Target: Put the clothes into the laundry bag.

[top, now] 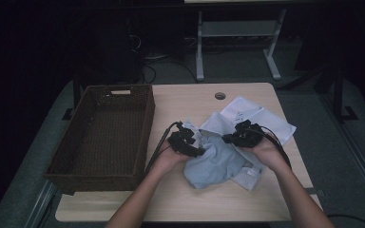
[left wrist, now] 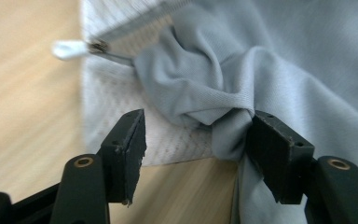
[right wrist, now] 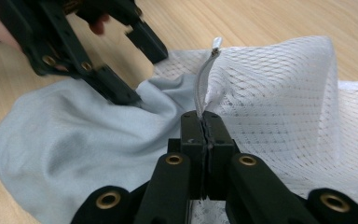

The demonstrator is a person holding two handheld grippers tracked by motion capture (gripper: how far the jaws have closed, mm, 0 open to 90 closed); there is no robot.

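Mesh laundry bag (top: 266, 118) lies on the bench (top: 190, 102), right of centre, with a light grey garment (top: 214, 161) bunched at its mouth and spilling toward the person. Empty wicker basket (top: 107, 130) sits at the left of the bench, apart from the work.

Right gripper (right wrist: 206, 122): jaws clenched on the zippered edge of the bag, lifting the mesh so the opening stands up like a tent. Zipper pull (right wrist: 216, 44) sticks up above the pinch.

Left gripper (left wrist: 196, 135): jaws released, spread wide, with a twisted fold of the garment between them; the fold touches the right-hand jaw, the other stands clear. Under the fold lies white mesh.

Step in hand, as judged: feeding the garment through the bag mouth, though which way cannot be told for certain.

Notes for doing it well:
- Keep the right pinch firm and high; a sagging mouth will snag the cloth.
- Close the left jaws on cloth alone, above the mesh layer, or the bag gets dragged along.
- Take the thick twisted fold, not a thin edge.
- Move in short strokes, regrasping.
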